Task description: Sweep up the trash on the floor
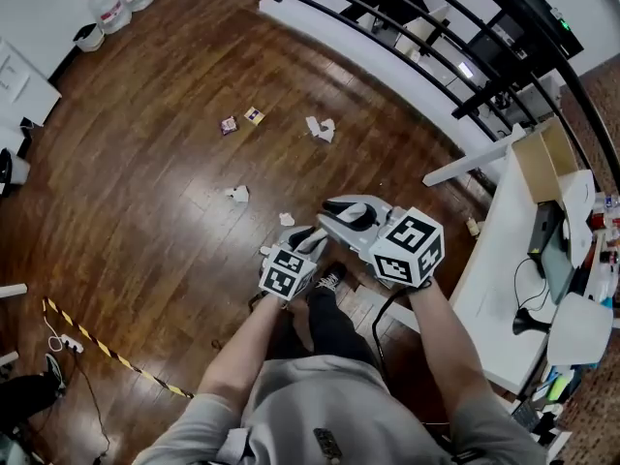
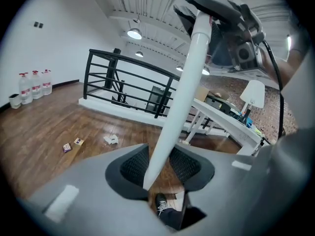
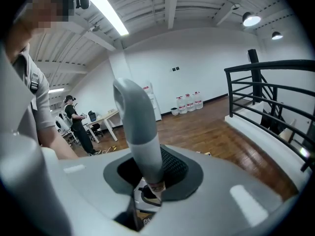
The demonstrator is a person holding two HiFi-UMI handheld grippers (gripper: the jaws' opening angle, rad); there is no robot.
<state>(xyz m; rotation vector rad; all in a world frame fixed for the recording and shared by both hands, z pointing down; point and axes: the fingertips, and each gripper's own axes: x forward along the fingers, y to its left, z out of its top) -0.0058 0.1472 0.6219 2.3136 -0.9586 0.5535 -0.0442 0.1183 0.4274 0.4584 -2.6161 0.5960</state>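
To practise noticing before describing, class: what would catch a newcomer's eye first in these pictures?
Scraps of trash lie scattered across the dark wooden floor ahead of the person. Nearer, the left gripper holds a white pole between its jaws, and the right gripper grips a grey handle.

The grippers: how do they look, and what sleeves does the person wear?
Both the left gripper and the right gripper are pale grey with dark pads, each bearing a white cube of black square markers. The sleeves are short, grey.
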